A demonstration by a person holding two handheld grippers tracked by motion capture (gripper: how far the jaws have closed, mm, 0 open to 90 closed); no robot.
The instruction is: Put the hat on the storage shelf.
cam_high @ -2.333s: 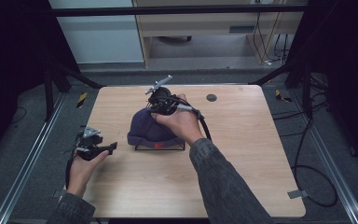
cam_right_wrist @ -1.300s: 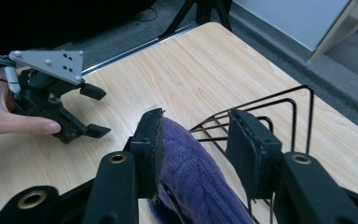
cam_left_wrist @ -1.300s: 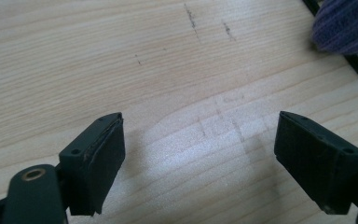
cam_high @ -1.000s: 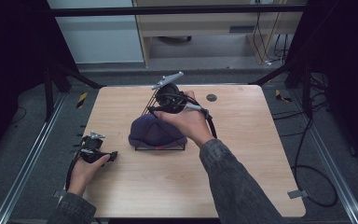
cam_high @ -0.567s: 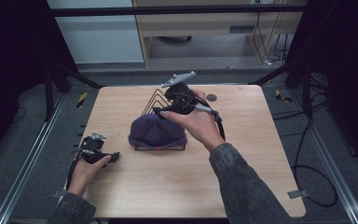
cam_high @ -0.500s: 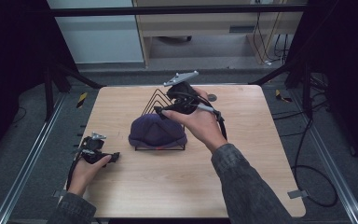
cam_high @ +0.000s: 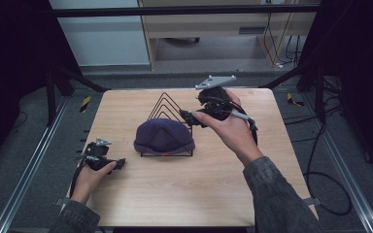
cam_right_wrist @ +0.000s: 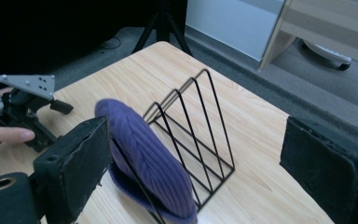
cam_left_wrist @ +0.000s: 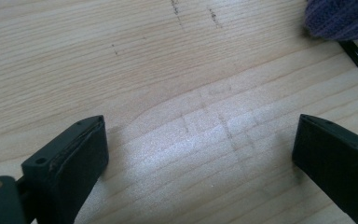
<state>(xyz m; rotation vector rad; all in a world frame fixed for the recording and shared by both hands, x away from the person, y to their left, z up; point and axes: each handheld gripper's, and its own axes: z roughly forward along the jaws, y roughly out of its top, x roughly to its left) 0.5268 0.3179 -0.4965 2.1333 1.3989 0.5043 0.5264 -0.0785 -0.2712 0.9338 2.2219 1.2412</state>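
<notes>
Nearest, the left gripper (cam_high: 119,162) rests on the wooden table (cam_high: 184,194) with its 2 jaws spread wide and empty, beyond it a purple knit hat (cam_high: 164,136) leans on the black wire rack (cam_high: 167,109), and farther right the right gripper (cam_high: 187,115) hovers, jaws likewise apart; no writing is legible.

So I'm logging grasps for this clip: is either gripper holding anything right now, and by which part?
Nothing is held. The left gripper is open over bare table, and the right gripper is open, apart from the purple beanie on the wire rack.
</notes>
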